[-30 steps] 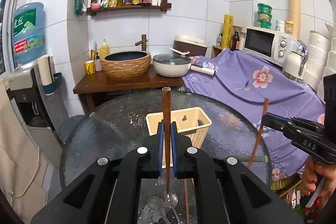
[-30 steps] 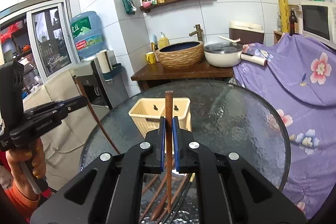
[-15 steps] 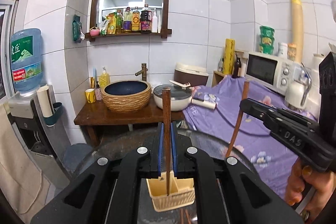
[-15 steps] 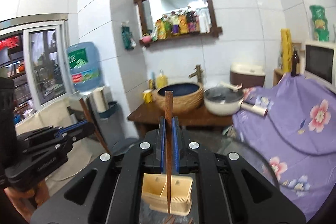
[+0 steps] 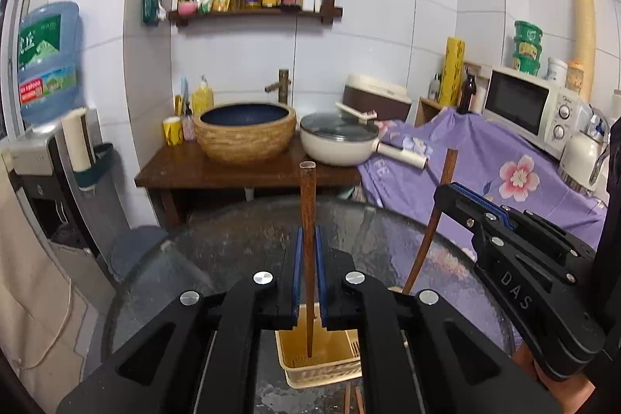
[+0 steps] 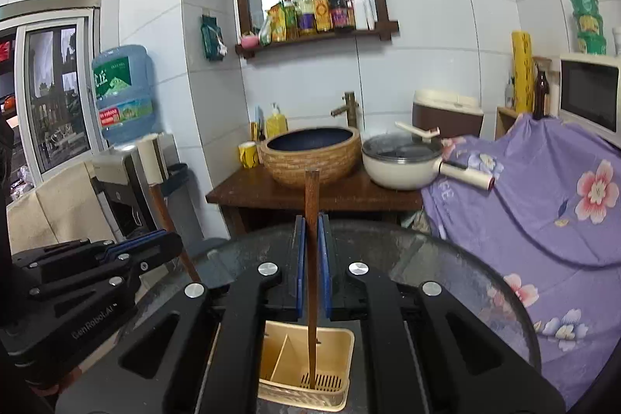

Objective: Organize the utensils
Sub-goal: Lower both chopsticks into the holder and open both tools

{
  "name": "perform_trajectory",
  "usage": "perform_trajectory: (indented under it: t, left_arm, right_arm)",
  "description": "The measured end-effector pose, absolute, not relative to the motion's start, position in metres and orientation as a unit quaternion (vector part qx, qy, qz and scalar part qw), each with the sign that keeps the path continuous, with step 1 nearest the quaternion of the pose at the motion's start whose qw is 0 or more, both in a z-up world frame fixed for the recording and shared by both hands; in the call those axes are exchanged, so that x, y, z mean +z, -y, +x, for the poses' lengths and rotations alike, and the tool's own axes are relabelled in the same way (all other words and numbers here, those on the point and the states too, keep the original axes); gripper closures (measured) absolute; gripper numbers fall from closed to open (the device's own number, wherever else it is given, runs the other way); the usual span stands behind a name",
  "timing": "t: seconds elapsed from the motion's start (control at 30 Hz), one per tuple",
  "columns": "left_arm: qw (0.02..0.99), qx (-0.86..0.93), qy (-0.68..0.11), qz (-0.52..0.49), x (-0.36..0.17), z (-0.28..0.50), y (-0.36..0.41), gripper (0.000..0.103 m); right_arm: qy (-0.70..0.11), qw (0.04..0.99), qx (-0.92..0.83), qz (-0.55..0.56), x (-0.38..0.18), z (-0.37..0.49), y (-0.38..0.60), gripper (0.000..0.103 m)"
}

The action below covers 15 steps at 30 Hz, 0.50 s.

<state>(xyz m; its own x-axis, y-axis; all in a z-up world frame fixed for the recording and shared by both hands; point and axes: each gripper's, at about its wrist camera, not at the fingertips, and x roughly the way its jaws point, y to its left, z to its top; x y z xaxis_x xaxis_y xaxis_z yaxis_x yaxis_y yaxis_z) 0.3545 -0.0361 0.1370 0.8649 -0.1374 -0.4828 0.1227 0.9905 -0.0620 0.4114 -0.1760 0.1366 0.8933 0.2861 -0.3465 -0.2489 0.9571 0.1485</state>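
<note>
My left gripper is shut on a brown wooden chopstick held upright, its lower tip hanging over the cream plastic utensil basket on the round glass table. My right gripper is shut on a second wooden chopstick, whose tip reaches down into the right compartment of the basket, over its slotted floor. In the left wrist view the right gripper shows at the right with its chopstick. The left gripper shows in the right wrist view at the left.
More chopsticks lie on the glass in front of the basket. Behind the table stand a wooden counter with a woven basin and a white pan. A purple flowered cloth covers furniture at the right, under a microwave.
Both grippers have moved forward and a little upward with their chopsticks. The basket, first ahead of the jaws, now lies beneath them. The spoons on the table have left view.
</note>
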Motion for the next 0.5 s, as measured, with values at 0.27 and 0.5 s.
perform_trajectory:
  t: [0.27, 0.5]
  left_arm:
    - [0.956, -0.067, -0.286, -0.019, 0.098, 0.371, 0.035, 0.096]
    - [0.952, -0.063, -0.3, -0.02, 0.082, 0.38, 0.033, 0.096]
  right_arm:
    - [-0.224, 0.964, 0.138, 0.048, 0.102, 0.424, 0.175, 0.096]
    - [-0.231, 0.962, 0.135, 0.044, 0.09, 0.43, 0.177, 0.096]
